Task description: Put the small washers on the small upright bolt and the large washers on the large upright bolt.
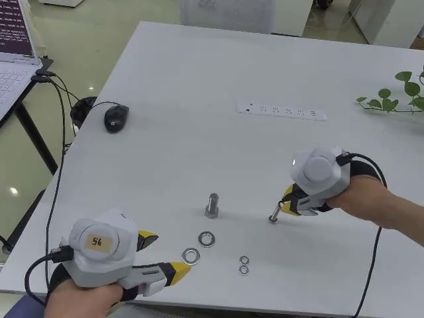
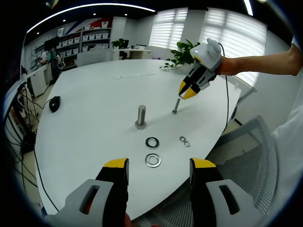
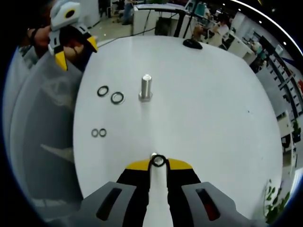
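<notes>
The large bolt (image 1: 212, 205) (image 2: 141, 117) (image 3: 146, 87) stands upright mid-table. Right of it is the thin small bolt (image 1: 273, 215) (image 2: 175, 106). My right gripper (image 1: 286, 206) (image 2: 186, 91) (image 3: 158, 166) hovers at that bolt's top, shut on a small washer (image 3: 158, 161) pinched at its tips. Two large washers (image 1: 206, 239) (image 1: 191, 256) (image 2: 152, 142) (image 3: 117, 98) lie in front of the large bolt. Two small washers (image 1: 244, 265) (image 2: 184, 141) (image 3: 98, 133) lie side by side further right. My left gripper (image 1: 164, 253) (image 2: 159, 165) (image 3: 73, 47) is open and holds nothing, near the front edge beside the large washers.
A black mouse (image 1: 116, 118) sits at the table's left side and a white power strip (image 1: 281, 110) lies at the back. A plant (image 1: 397, 93) reaches in at the right edge. A laptop (image 1: 10, 53) and cables are off the left side. A mesh chair (image 2: 246, 142) stands near the front edge.
</notes>
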